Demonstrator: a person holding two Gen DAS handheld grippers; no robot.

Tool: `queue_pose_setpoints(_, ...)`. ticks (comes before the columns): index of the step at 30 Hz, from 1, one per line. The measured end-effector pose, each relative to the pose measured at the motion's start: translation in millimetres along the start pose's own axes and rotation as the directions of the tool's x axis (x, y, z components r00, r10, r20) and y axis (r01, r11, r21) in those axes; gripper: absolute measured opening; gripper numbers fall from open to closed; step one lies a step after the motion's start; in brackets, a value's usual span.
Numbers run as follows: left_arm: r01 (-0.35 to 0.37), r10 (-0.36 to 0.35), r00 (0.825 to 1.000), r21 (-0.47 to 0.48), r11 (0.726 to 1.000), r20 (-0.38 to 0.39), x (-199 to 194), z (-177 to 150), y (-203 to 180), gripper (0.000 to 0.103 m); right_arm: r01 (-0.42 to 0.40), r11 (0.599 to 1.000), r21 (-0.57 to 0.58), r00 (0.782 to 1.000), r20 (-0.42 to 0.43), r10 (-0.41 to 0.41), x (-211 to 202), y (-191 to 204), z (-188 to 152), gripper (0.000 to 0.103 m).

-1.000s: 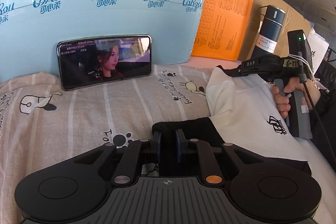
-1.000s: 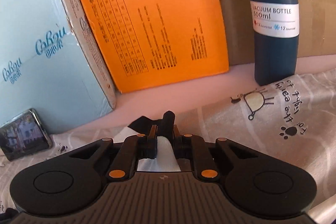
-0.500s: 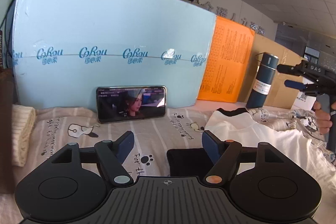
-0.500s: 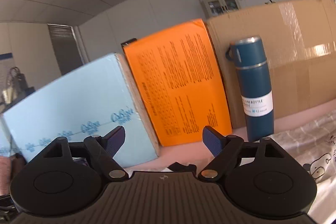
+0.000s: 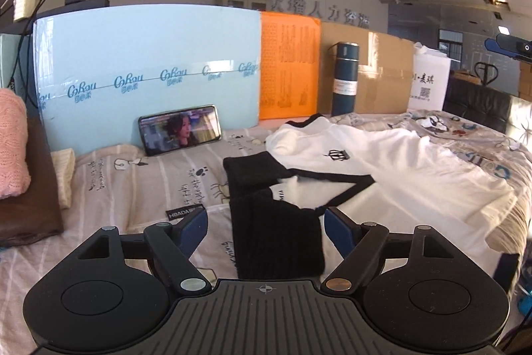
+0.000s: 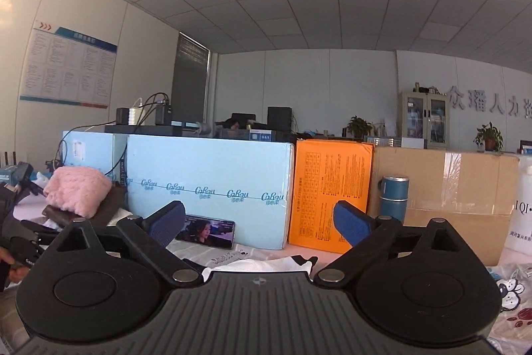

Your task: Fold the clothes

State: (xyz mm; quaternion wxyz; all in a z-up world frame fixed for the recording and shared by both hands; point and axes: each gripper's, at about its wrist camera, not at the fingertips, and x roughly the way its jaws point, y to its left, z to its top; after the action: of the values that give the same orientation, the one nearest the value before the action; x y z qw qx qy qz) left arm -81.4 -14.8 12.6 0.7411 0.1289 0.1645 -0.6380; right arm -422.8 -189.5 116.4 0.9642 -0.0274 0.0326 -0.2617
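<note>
Both hand-held grippers are drawn back from the white-and-black garment (image 5: 382, 168), gripped a second ago. It is left spread at centre right on the bed (image 5: 133, 185). Left hand-held gripper (image 5: 265, 223) and right hand-held gripper (image 6: 259, 222) are seen opening, nothing pinched.

The left gripper (image 5: 265, 227) points somewhat downward, its two blue-padded fingers (image 5: 194, 227) spread wide and level with each other. Its jaws are opening, and the pads press on nothing; only cloth lying below shows in the gap. The right gripper (image 6: 259, 223) points level, its fingers (image 6: 168, 220) spread wider still. Its jaws are opening too, with nothing between them. At the left edge of the right wrist view, part of a hand (image 6: 11, 268) shows around a dark handle, too cropped to tell more.
</note>
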Motion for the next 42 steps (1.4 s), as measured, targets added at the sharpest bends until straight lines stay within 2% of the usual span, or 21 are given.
queue_pose_setpoints(3, 0.127, -0.128, 0.992, -0.074, 0.989, -0.015, -13, -15, -11, 0.079, 0.014, 0.998, -0.069, 0.999, -0.037, -0.016, -28, 14, -10, 0.098)
queue_pose_setpoints(6, 0.297, -0.311, 0.950, -0.227, 0.927, -0.025, -16, -35, -23, 0.078, -0.112, 0.993, -0.026, 0.985, -0.133, 0.108, -43, 28, -40, 0.098)
queue_pose_setpoints(9, 0.384, -0.423, 0.905, -0.341, 0.858, -0.044, -11, -55, -39, 0.077, -0.298, 0.955, 0.008, 0.932, -0.212, 0.293, -46, 54, -72, 0.098)
queue_pose_setpoints(12, 0.338, -0.370, 0.926, -0.277, 0.900, -0.073, -13, -64, -62, 0.049, -0.444, 0.896, 0.017, 0.856, -0.286, 0.430, -42, 84, -98, 0.096)
queue_pose_setpoints(14, 0.329, -0.359, 0.930, -0.258, 0.908, -0.075, -14, -68, -69, 0.017, -0.503, 0.865, 0.002, 0.815, -0.334, 0.474, -36, 104, -112, 0.096)
queue_pose_setpoints(15, 0.328, -0.357, 0.931, -0.256, 0.909, -0.072, -15, -71, -72, 0.016, -0.507, 0.861, -0.022, 0.809, -0.358, 0.467, -32, 112, -118, 0.096)
queue_pose_setpoints(16, 0.330, -0.355, 0.933, -0.253, 0.909, -0.060, -16, -73, -73, 0.014, -0.500, 0.864, -0.056, 0.811, -0.379, 0.445, -28, 119, -124, 0.094)
queue_pose_setpoints(18, 0.348, -0.369, 0.929, -0.270, 0.898, -0.030, -19, -75, -74, 0.008, -0.488, 0.866, -0.111, 0.814, -0.417, 0.405, -19, 129, -136, 0.074)
queue_pose_setpoints(19, 0.366, -0.385, 0.923, -0.286, 0.886, -0.012, -20, -75, -73, 0.008, -0.483, 0.866, -0.131, 0.814, -0.432, 0.389, -15, 131, -141, 0.048)
queue_pose_setpoints(21, 0.426, -0.440, 0.897, -0.330, 0.842, 0.034, -24, -76, -71, 0.007, -0.472, 0.876, -0.101, 0.820, -0.415, 0.394, -14, 123, -143, 0.032)
queue_pose_setpoints(22, 0.457, -0.469, 0.882, -0.343, 0.821, 0.053, -27, -76, -72, 0.007, -0.464, 0.882, -0.081, 0.827, -0.396, 0.399, -16, 118, -142, 0.013)
queue_pose_setpoints(23, 0.482, -0.492, 0.868, -0.350, 0.804, 0.067, -30, -76, -74, 0.007, -0.449, 0.891, -0.069, 0.840, -0.373, 0.395, -21, 112, -138, 0.010)
queue_pose_setpoints(27, 0.500, -0.522, 0.853, -0.325, 0.803, 0.021, -30, -76, -81, 0.007, -0.440, 0.898, -0.005, 0.854, -0.310, 0.417, -46, 92, -130, 0.009)
queue_pose_setpoints(31, 0.470, -0.508, 0.857, -0.279, 0.837, -0.081, -24, -79, -82, 0.010, -0.448, 0.894, -0.005, 0.826, -0.386, 0.411, -47, 100, -145, 0.008)
queue_pose_setpoints(32, 0.471, -0.506, 0.859, -0.263, 0.842, -0.081, -26, -78, -80, 0.017, -0.449, 0.894, -0.002, 0.822, -0.392, 0.412, -47, 101, -148, 0.008)
queue_pose_setpoints(33, 0.479, -0.506, 0.861, -0.244, 0.843, -0.058, -31, -75, -78, 0.022, -0.454, 0.891, 0.010, 0.823, -0.378, 0.424, -49, 100, -147, 0.011)
queue_pose_setpoints(34, 0.480, -0.497, 0.867, -0.221, 0.849, -0.025, -37, -72, -75, 0.032, -0.456, 0.889, 0.022, 0.825, -0.363, 0.432, -52, 98, -146, 0.027)
queue_pose_setpoints(36, 0.457, -0.457, 0.888, -0.177, 0.871, 0.044, -49, -65, -71, 0.054, -0.422, 0.906, 0.040, 0.854, -0.316, 0.412, -62, 90, -143, 0.064)
queue_pose_setpoints(37, 0.444, -0.437, 0.896, -0.156, 0.882, 0.079, -55, -61, -69, 0.066, -0.391, 0.919, 0.045, 0.872, -0.300, 0.386, -65, 85, -142, 0.067)
queue_pose_setpoints(40, 0.405, -0.399, 0.912, -0.045, 0.913, 0.097, -58, -53, -77, 0.068, -0.238, 0.969, 0.064, 0.929, -0.278, 0.246, -74, 64, -142, 0.068)
queue_pose_setpoints(42, 0.401, -0.408, 0.911, 0.105, 0.910, 0.058, -56, -51, -95, 0.072, -0.133, 0.990, 0.035, 0.944, -0.300, 0.137, -76, 53, -144, 0.073)
